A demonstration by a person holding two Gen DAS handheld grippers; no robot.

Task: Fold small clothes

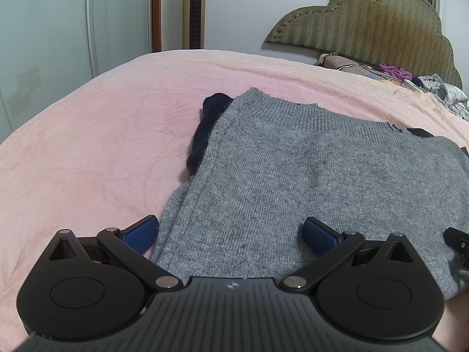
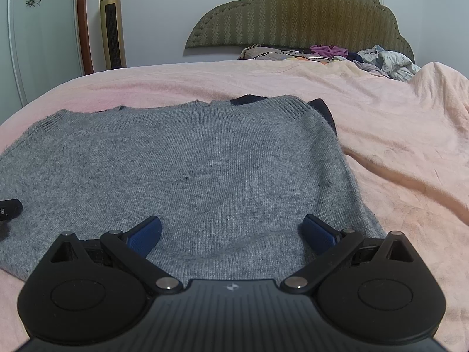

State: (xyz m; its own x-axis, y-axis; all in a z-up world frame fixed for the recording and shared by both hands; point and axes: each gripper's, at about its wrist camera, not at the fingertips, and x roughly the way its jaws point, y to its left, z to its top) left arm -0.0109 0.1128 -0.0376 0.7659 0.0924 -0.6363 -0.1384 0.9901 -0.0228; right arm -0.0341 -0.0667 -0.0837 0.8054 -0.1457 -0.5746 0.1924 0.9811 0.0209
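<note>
Grey sweater (image 2: pixel 187 170), hem nearest, collar away

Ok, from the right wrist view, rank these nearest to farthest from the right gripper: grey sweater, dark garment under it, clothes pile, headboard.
1. grey sweater: directly under the open right gripper.
2. dark garment: peeking out at the sweater's far right corner.
3. clothes pile: far right on the pink bedspread.
4. headboard: right behind the pile, against the wall.
</note>
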